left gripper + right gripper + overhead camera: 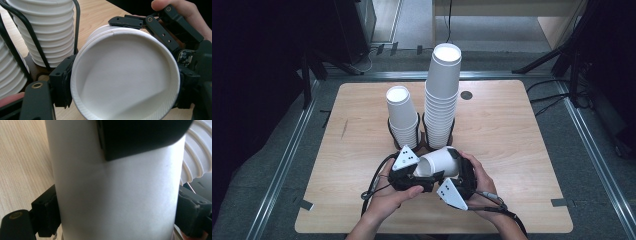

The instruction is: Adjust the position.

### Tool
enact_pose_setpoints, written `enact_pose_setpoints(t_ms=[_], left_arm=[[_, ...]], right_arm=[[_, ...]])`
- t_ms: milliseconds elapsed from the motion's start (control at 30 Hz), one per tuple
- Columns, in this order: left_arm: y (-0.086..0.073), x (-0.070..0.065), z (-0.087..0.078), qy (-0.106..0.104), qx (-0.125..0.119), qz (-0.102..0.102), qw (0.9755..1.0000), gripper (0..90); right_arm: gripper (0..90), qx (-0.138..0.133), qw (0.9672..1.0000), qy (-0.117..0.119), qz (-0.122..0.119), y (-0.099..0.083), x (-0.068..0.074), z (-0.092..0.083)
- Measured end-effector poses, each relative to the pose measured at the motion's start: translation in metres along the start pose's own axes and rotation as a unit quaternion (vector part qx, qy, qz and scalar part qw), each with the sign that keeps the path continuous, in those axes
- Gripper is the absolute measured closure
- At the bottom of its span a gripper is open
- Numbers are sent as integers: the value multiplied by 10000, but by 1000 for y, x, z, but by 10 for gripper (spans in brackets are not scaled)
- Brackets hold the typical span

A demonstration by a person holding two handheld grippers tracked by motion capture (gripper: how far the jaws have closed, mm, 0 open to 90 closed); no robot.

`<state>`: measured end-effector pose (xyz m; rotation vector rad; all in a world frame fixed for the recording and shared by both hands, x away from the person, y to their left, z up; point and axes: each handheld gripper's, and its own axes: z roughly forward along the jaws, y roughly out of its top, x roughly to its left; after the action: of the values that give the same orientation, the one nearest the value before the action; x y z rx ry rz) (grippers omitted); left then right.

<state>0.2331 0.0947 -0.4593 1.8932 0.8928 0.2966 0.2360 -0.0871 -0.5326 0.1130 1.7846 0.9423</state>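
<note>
Jaws of both grippers around white paper cup [438, 162] (plain, tipped sideways)

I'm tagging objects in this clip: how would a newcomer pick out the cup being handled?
Start at the wooden table and find the two stacks of white paper cups, the short stack and the tall stack, standing in black wire holders. Just in front of them, a single cup is gripped between the left gripper and right gripper. Unlike the stacked cups, it lies on its side.

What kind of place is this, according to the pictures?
Probably a lab or recording studio, not a home: a small wooden table stands alone on grey carpet, metal rails run beside it, and black stand legs and cables surround it.
</note>
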Motion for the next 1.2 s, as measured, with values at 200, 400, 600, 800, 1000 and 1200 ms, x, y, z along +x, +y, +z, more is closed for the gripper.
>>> enact_pose_setpoints(t_ms=[200,400,600,800,1000,1200], left_arm=[[1,-1,-2,-29,-10,40,10000,239],[0,-1,-1,-64,-47,79,9999,245],[1,2,-3,-8,-113,39,9999,247],[0,5,-4,-11,-172,-12,9999,248],[-2,9,-5,-40,-326,-128,9994,248],[-6,12,-3,-90,-500,-92,9987,247]], right_arm=[[78,2,10000,-24,11,1,0,-1],[58,-23,10000,-23,60,1,-1,-2],[0,-51,9999,2,-157,2,1,-5],[0,-150,9997,96,-167,4,0,-10],[0,-139,9998,141,-62,3,-7,-17],[0,-68,9998,125,139,-1,-14,-31]])
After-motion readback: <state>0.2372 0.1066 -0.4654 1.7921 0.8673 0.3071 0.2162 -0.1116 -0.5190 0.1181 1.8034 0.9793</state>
